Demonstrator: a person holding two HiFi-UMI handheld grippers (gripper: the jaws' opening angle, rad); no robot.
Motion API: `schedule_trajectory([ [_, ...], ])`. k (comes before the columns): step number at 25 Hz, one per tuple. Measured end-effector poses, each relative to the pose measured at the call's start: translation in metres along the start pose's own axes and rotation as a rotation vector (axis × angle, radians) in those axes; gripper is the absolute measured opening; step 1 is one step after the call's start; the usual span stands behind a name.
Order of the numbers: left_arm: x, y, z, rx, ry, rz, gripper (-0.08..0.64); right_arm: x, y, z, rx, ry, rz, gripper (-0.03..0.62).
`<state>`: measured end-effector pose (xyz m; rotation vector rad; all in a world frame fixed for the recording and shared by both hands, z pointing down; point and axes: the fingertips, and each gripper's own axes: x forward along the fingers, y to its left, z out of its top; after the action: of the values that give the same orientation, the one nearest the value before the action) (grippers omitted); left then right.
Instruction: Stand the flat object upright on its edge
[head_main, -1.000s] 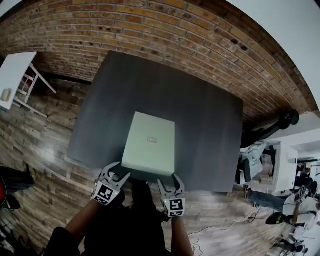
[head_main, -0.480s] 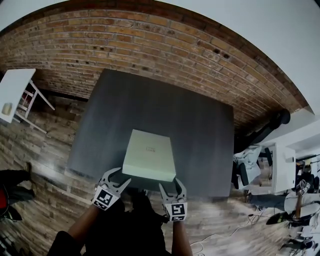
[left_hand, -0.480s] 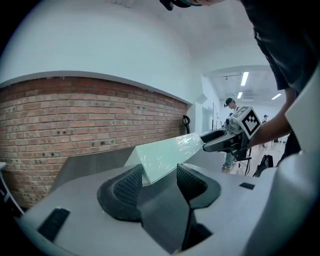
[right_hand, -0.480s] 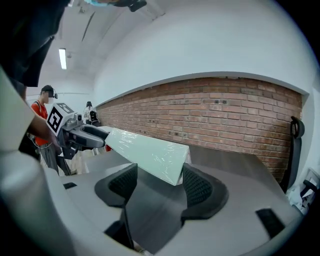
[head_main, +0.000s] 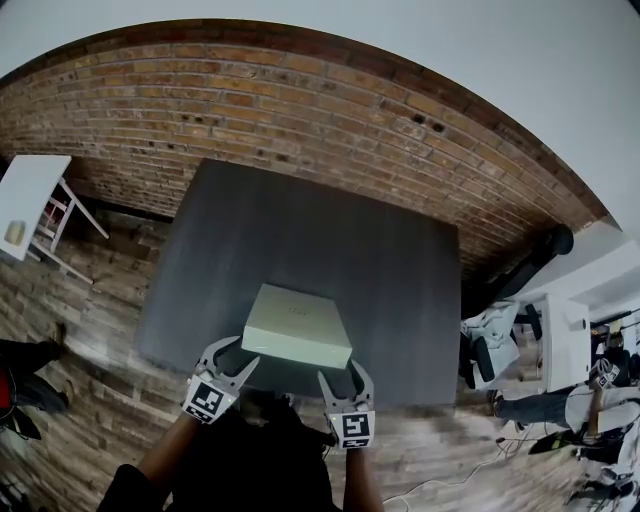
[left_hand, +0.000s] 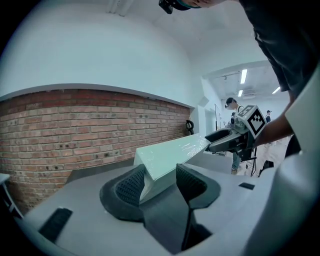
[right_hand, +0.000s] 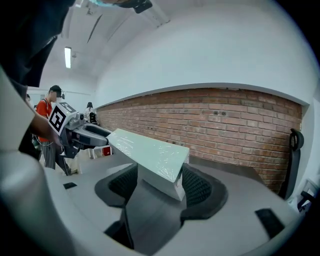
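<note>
Head view: left gripper (head_main: 228, 351) and right gripper (head_main: 346, 369) clamp the near corners of the pale green flat box (head_main: 297, 324), which is tilted partway and not yet upright.

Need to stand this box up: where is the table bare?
The table is bare from the box to its far edge by the brick wall, and along both sides. Crowded only at the near edge, where the left claw and right claw grip the box's corners.

Brick wall (head_main: 300, 110) behind dark table (head_main: 310, 225), wood-plank floor (head_main: 90, 295).
</note>
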<state>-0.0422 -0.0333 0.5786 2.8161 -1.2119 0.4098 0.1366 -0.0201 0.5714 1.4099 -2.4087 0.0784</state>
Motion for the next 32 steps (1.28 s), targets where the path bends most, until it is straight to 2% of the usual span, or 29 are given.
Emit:
schedule_trajectory([
  [8,0.01,0.0,0.021,0.014,-0.036,-0.002,0.212,-0.002,-0.022,0.015,0.012,-0.05,-0.057,0.262],
  [13,0.022,0.0,0.032,-0.004,-0.05,-0.001,0.21,-0.004,-0.036,0.021,0.004,-0.049,-0.062,0.252],
  [20,0.048,-0.003,0.054,-0.02,-0.072,0.0,0.209,-0.006,-0.068,0.033,0.045,-0.059,-0.07,0.249],
  [26,0.088,-0.012,0.075,-0.049,-0.073,-0.016,0.209,-0.013,-0.112,0.04,0.079,-0.036,-0.099,0.245],
  [32,0.142,-0.014,0.091,-0.109,-0.025,-0.042,0.209,-0.004,-0.165,0.045,0.1,-0.031,-0.116,0.243],
])
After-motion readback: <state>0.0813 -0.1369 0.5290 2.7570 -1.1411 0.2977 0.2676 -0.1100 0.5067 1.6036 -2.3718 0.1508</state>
